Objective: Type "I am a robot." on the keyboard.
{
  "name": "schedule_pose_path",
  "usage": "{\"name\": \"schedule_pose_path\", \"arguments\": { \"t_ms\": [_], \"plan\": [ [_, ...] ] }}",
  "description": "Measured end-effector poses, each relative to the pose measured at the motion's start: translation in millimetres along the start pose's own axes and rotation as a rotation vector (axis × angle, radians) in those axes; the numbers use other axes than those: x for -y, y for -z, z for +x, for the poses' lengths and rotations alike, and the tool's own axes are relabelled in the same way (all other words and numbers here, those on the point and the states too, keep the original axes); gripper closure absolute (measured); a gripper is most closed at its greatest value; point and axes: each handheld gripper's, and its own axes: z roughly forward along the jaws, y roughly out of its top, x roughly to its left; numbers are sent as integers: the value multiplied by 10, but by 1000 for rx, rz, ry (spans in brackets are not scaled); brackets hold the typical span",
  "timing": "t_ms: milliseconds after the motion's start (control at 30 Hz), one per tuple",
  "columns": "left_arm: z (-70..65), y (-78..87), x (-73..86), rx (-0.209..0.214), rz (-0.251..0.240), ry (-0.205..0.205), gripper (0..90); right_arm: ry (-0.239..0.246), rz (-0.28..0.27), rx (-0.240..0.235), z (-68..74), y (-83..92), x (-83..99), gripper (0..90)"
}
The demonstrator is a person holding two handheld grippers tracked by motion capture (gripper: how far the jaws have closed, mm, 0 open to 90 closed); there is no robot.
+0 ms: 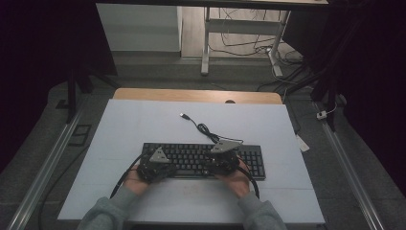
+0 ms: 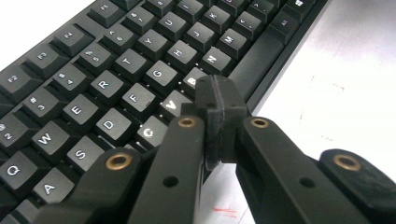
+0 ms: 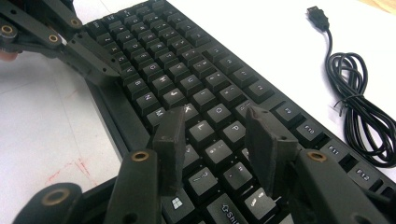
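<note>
We see a black keyboard (image 1: 203, 160), a long flat slab of matte plastic with rows of squarish, slightly dished keycaps bearing white letters, lying on the pale, smooth counter (image 1: 143, 124) directly under both sets of jaws. In the left gripper view the keyboard (image 2: 116, 79) runs away from the jaws on a slant. The left gripper (image 2: 219, 100) has its jaws pressed together, with nothing between them; their joined blunt tip hovers over the bottom letter row near the B and V keys, whether touching a key we cannot tell. Its arms are flat black links, dull and faintly grained, pinned with brass-coloured bushings.

In the right gripper view the keyboard (image 3: 196, 93) stretches ahead of the jaws. The right gripper (image 3: 217, 133) holds its jaws spread, two upright wedge-shaped pads with rough, scuffed faces, standing apart above the keys around L and P; no key is pinched. Beyond them, at the far end of the keys, we see the left gripper (image 3: 109, 70) as thin dark linkages.

To the right of the right jaws, off the keyboard's back edge, a glossy round black cable (image 3: 359, 116) lies in loose loops on the counter, ending in a rectangular USB plug (image 3: 318, 17). From the high view a hand (image 1: 237, 179) in a grey knit sleeve (image 1: 261, 213) holds the right gripper (image 1: 224, 160).
</note>
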Motion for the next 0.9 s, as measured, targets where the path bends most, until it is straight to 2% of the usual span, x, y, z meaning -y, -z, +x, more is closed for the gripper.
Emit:
{"name": "schedule_pose_path", "arguments": {
  "t_ms": [567, 833, 900],
  "plan": [
    [-5, -16, 3, 5, -3, 10, 889, 6, -2, 4, -1, 5, -3, 577],
    [-11, -21, 6, -11, -3, -4, 889, 6, 5, 5, 1, -2, -1, 576],
    [-12, 7, 0, -18, -18, 1, 889, 6, -3, 2, -1, 2, -2, 576]
  ]
}}
